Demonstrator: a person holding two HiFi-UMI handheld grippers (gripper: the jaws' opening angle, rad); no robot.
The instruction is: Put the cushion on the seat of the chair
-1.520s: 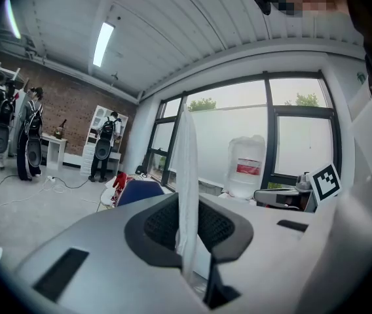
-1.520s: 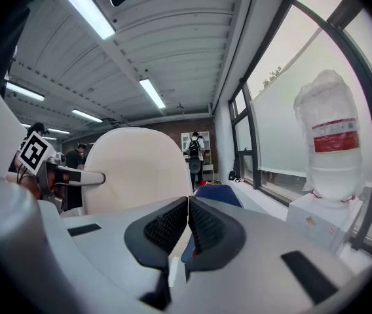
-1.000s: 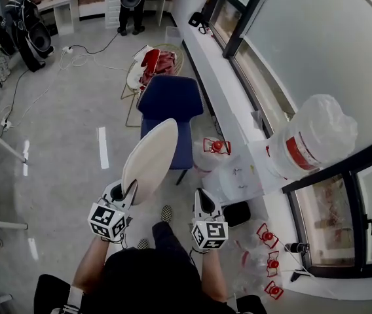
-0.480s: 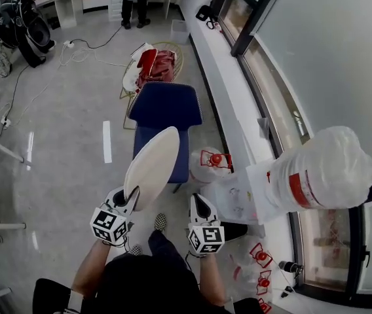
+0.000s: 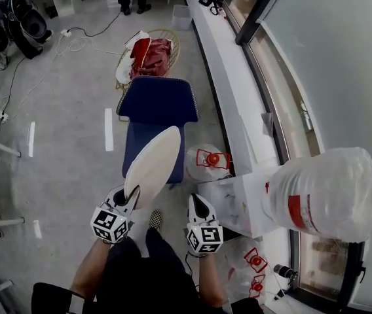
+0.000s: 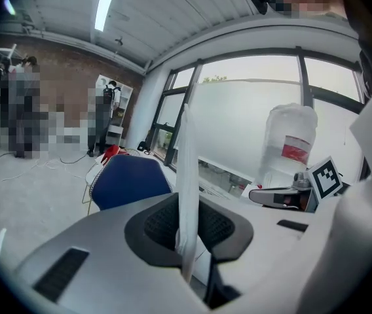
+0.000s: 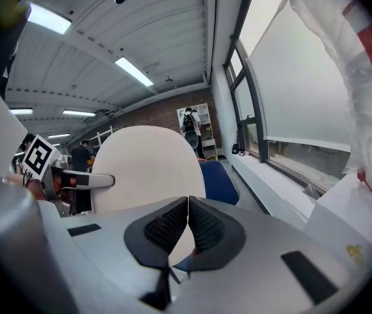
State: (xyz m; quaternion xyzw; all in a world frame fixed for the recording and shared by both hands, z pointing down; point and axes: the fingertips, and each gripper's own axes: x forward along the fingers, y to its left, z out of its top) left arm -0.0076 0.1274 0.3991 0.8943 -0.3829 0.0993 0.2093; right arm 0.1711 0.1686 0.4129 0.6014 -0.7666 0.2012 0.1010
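A cream oval cushion stands on edge, and my left gripper is shut on its near rim. In the left gripper view the cushion runs edge-on between the pads of my left gripper. The blue chair stands just beyond, its seat partly hidden behind the cushion. My right gripper hangs beside the cushion's right, shut and empty. In the right gripper view its pads meet, with the cushion and the chair behind them.
A wicker chair with red and white cloth stands behind the blue chair. A big plastic-wrapped water bottle and white boxes sit at the right by the window ledge. Red-handled items lie on the floor. People stand far back.
Both grippers and the cushion have moved forward toward the blue chair, which is now closer and lower in the head view. The grip on the cushion is unchanged.
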